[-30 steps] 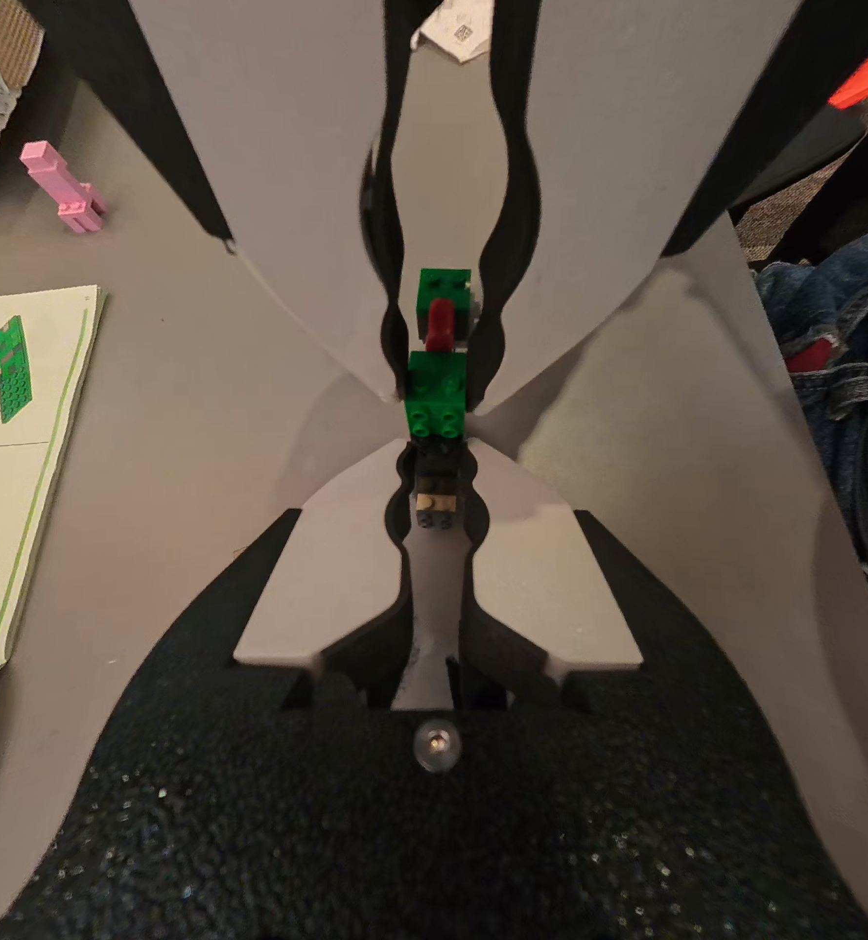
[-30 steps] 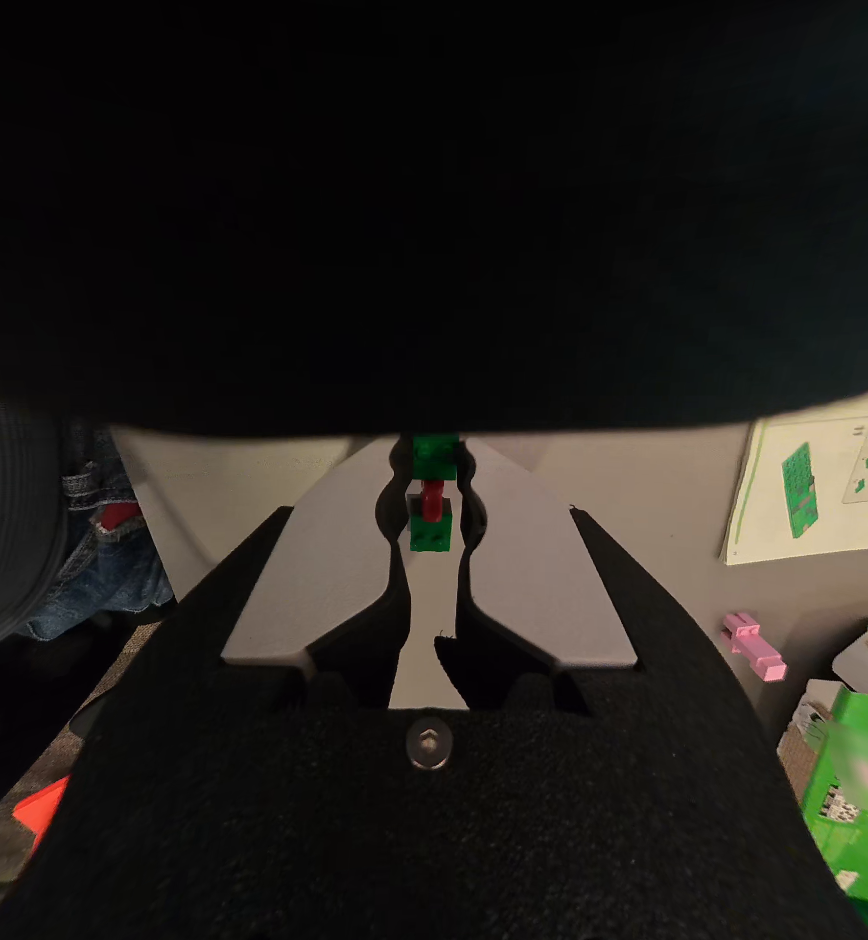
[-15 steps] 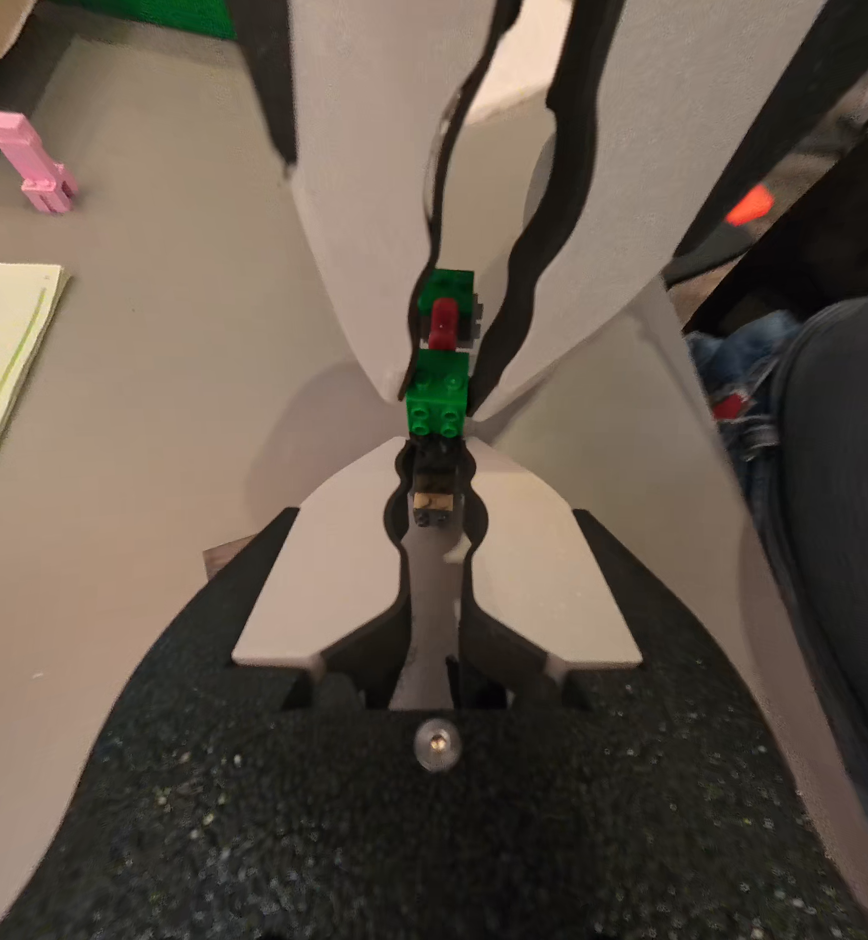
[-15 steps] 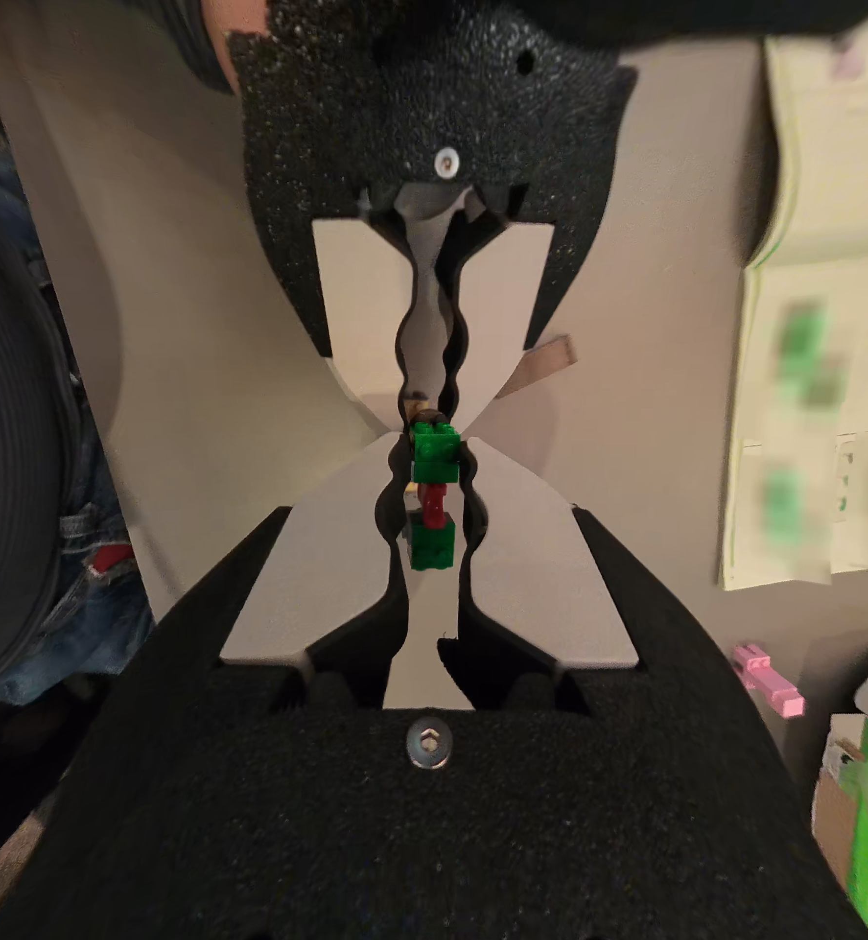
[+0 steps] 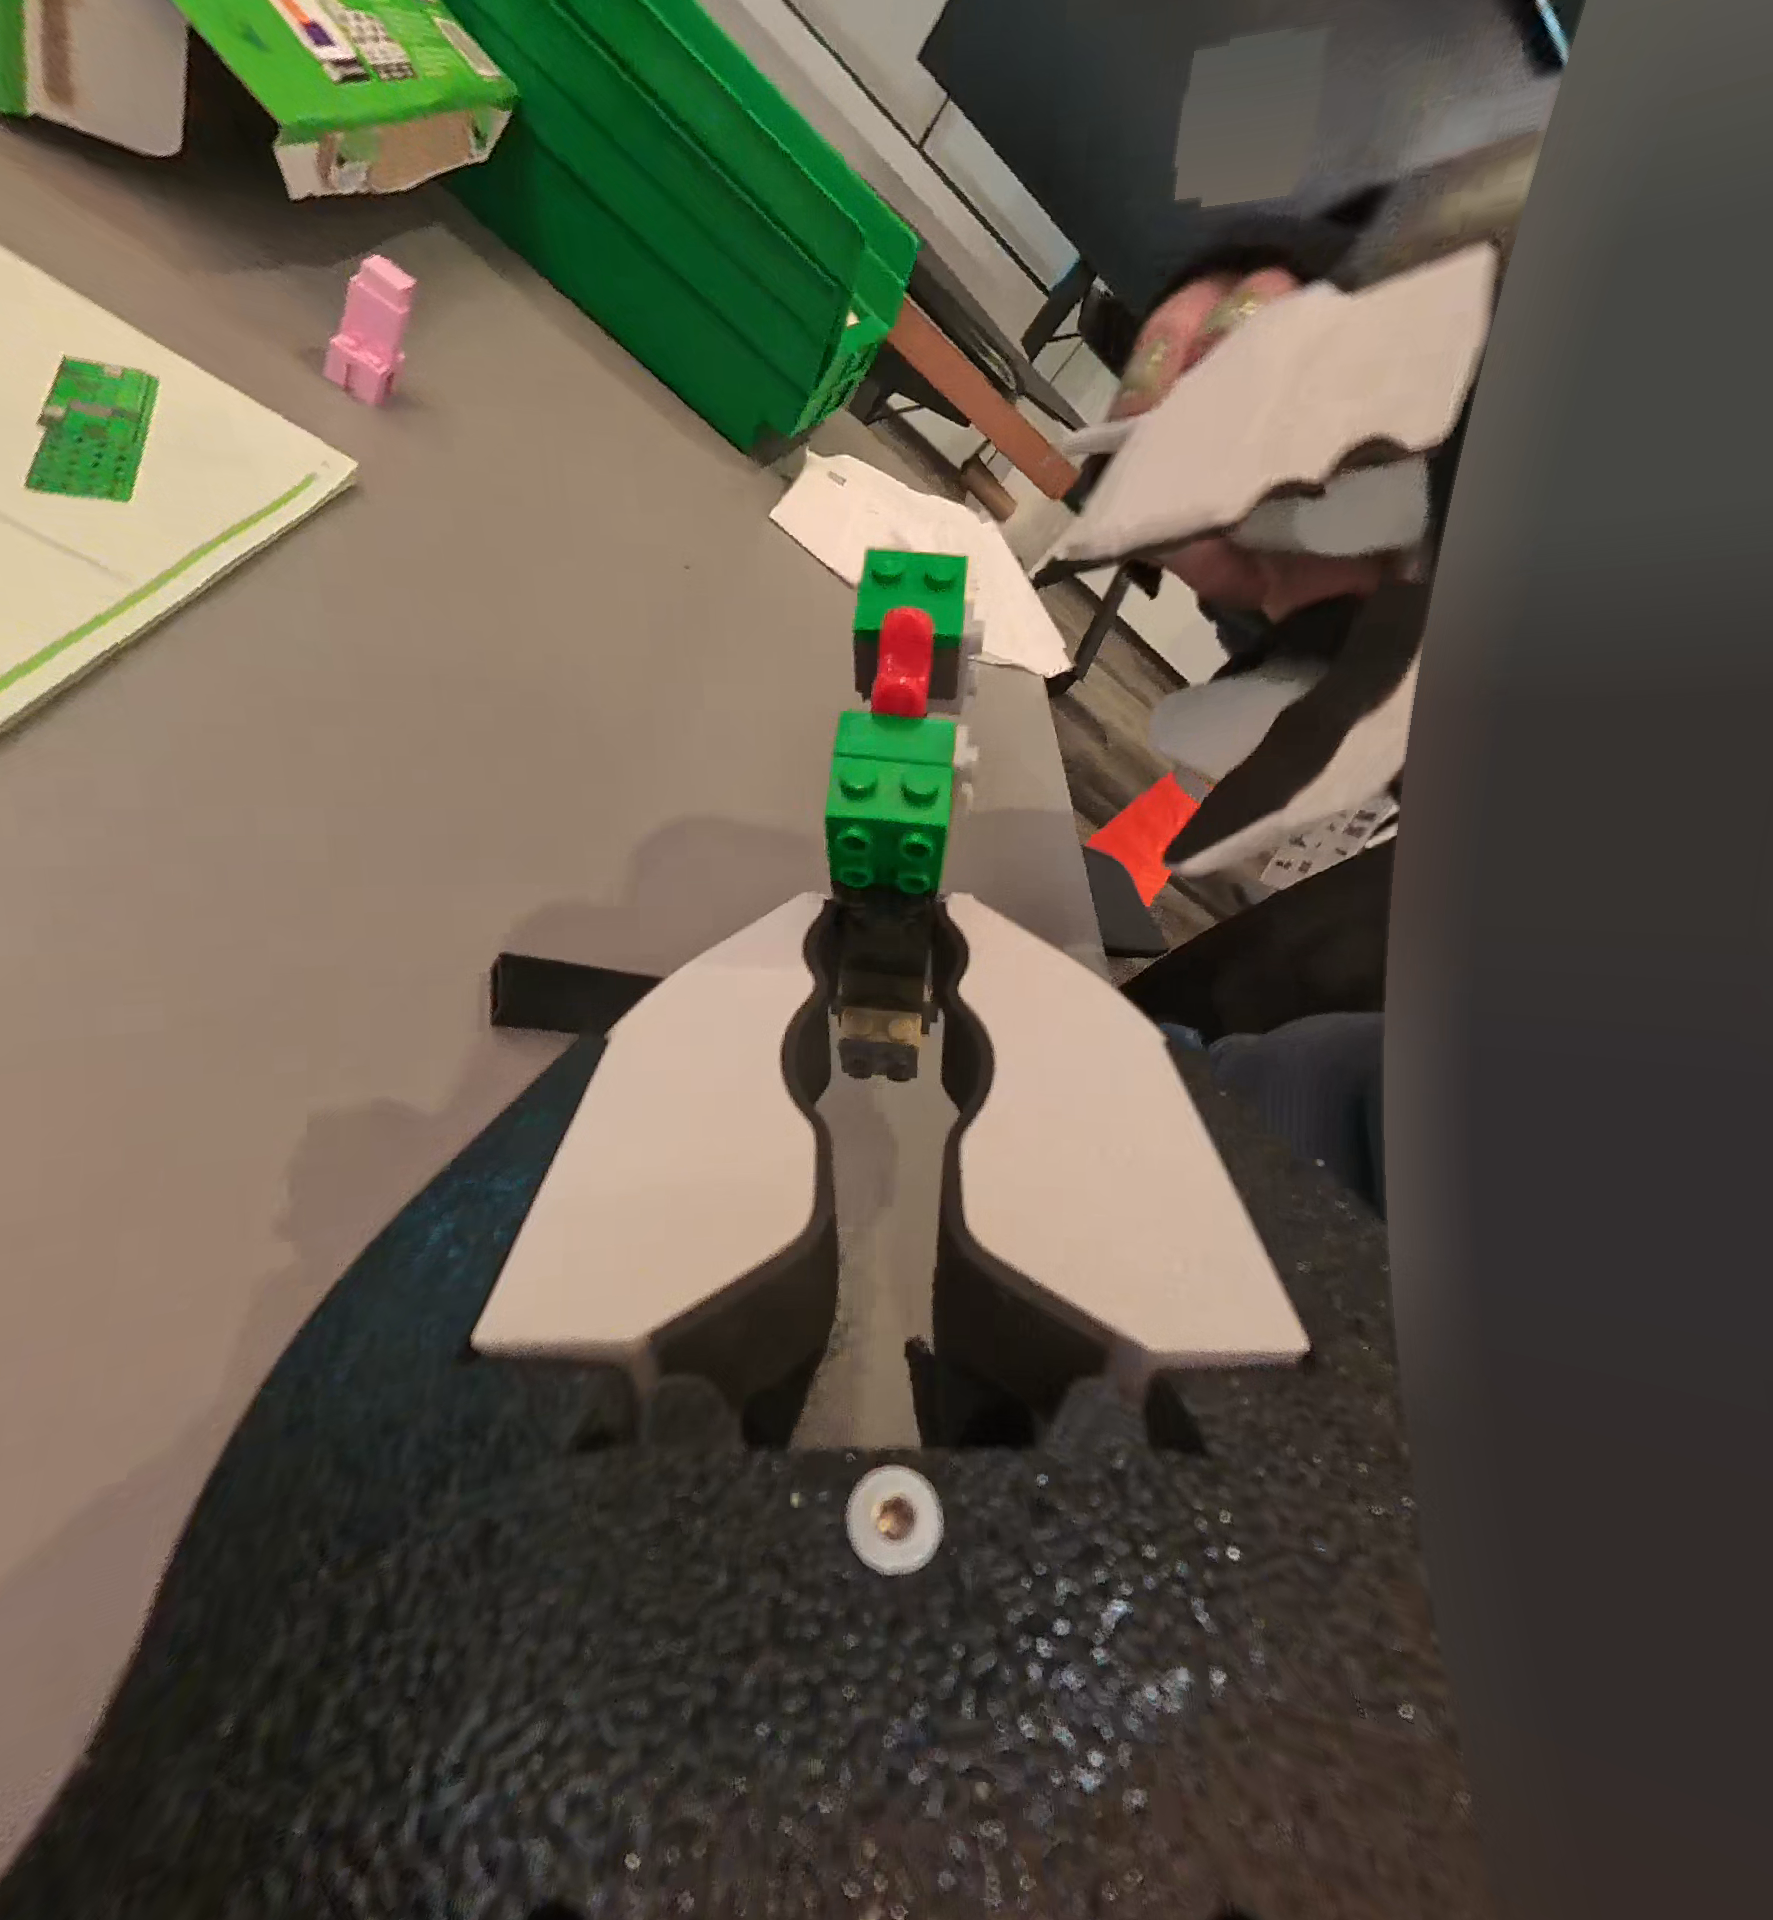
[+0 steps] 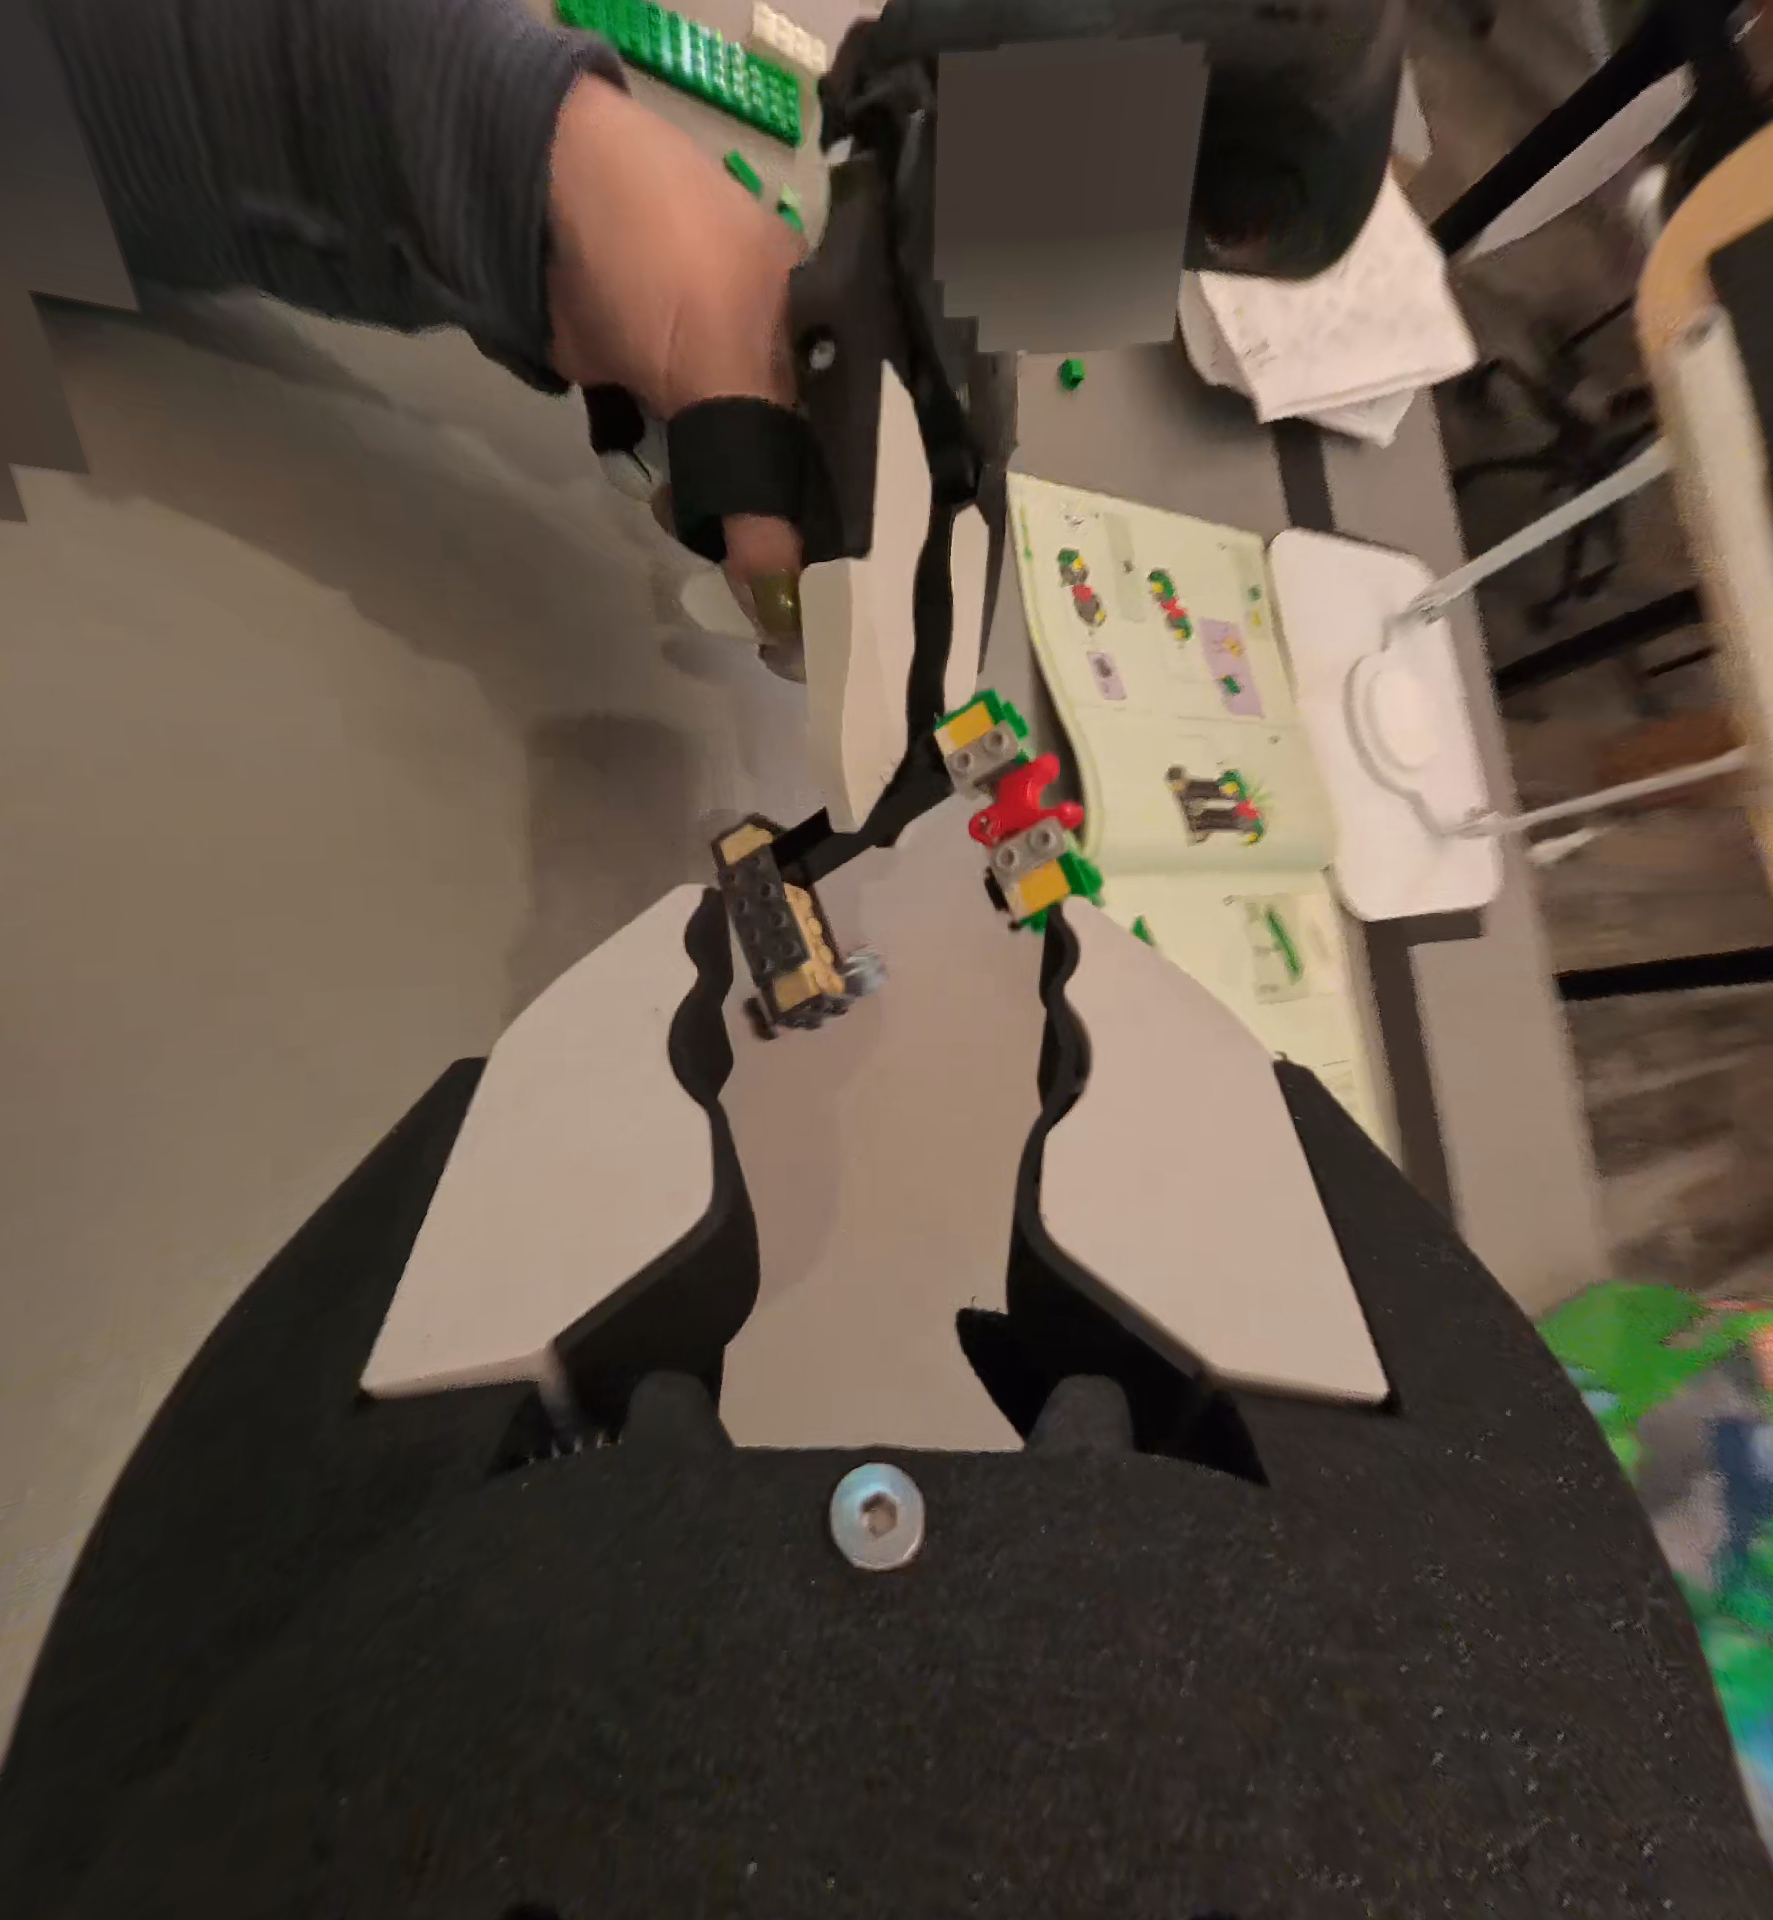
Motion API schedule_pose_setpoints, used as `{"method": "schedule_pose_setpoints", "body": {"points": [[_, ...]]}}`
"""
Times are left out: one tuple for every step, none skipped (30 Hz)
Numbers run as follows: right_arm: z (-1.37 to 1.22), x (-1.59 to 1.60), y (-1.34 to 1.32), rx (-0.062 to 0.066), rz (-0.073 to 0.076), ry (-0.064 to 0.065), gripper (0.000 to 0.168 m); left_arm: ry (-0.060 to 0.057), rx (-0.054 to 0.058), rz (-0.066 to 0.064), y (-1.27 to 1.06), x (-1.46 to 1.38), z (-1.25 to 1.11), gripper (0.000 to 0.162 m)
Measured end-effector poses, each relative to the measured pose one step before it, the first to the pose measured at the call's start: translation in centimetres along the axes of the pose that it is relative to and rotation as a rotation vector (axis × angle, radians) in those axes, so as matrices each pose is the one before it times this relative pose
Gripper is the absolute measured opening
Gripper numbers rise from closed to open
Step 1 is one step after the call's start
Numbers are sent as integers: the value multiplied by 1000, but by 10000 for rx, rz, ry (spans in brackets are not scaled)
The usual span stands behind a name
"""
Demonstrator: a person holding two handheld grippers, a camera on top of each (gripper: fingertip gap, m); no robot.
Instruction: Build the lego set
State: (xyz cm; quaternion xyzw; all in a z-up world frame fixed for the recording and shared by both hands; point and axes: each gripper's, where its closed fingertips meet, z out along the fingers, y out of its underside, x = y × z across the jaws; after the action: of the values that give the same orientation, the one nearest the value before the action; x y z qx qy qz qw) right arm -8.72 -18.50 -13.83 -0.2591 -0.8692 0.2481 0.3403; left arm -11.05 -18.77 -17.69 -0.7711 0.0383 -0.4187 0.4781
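My left gripper [image 5: 887, 904] is shut on the black and tan end of a small lego assembly [image 5: 892, 800]. Two green bricks joined by a red piece [image 5: 901, 665] stick out past its fingertips, held above the grey table [image 5: 394, 831]. My right gripper [image 6: 887, 904] is open and empty. In its view the assembly [image 6: 1017, 821] hangs just beyond its fingertips, held by the left gripper [image 6: 892, 800] and a hand. The black and tan part [image 6: 783, 935] is near its left finger. The right gripper also shows in the left wrist view [image 5: 1116, 707], open, up and to the right.
An open instruction booklet [image 5: 82, 468] lies at the left, also seen in the right wrist view [image 6: 1173, 727]. A pink lego figure [image 5: 373, 322], green bins [image 5: 705, 229] and white paper [image 5: 913, 551] lie behind. A green baseplate [image 6: 695, 62] sits far off. The table edge runs at the right. Left tips to right tips: about 5 centimetres. From either gripper's tips it is about 30 centimetres to the pink lego figure [image 5: 373, 322].
My right gripper was shut on the green and red end of the assembly; it has opened and pulled back. My left gripper keeps its hold and has swung to face the bins.
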Motion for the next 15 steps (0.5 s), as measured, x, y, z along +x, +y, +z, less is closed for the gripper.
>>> {"method": "schedule_pose_setpoints", "body": {"points": [[444,31,-245,-111,-674,318,55,-69,6,-182,60,-206,-61,16],[426,117,-308,-99,-694,303,53,-7,-10,-165,64,-108,24,16],[452,183,-263,-106,-670,272,51,44,-41,-164,109,-11,70,16],[483,187,-161,-157,-589,199,51,37,-98,-135,177,-19,112,16],[512,-75,-88,-156,-505,-49,52,42,-138,-102,243,15,142,16],[494,-132,21,-166,-394,-148,54,80,-140,-94,241,65,162,16],[409,-310,28,-72,-372,-299,58,91,-88,-77,171,104,136,16],[307,-424,14,-11,-256,-388,61,93,-41,-66,90,86,103,16],[190,-249,-33,22,-80,-270,64,77,25,-59,-6,46,41,16],[91,-223,-104,51,-2,-243,68,50,90,-69,-91,-5,-35,16],[19,-211,-139,36,29,-195,73,58,92,-80,-96,-24,-73,16],[-28,-219,-151,39,0,-156,78,67,82,-85,-83,-39,-99,16],[-31,-260,-131,19,-40,-141,82,61,91,-91,-95,-44,-108,16],[25,-236,0,-80,-63,-75,88,70,93,-81,-100,-32,-87,16],[104,-134,101,-137,-114,29,94,105,84,-81,-91,35,-68,16]]}}
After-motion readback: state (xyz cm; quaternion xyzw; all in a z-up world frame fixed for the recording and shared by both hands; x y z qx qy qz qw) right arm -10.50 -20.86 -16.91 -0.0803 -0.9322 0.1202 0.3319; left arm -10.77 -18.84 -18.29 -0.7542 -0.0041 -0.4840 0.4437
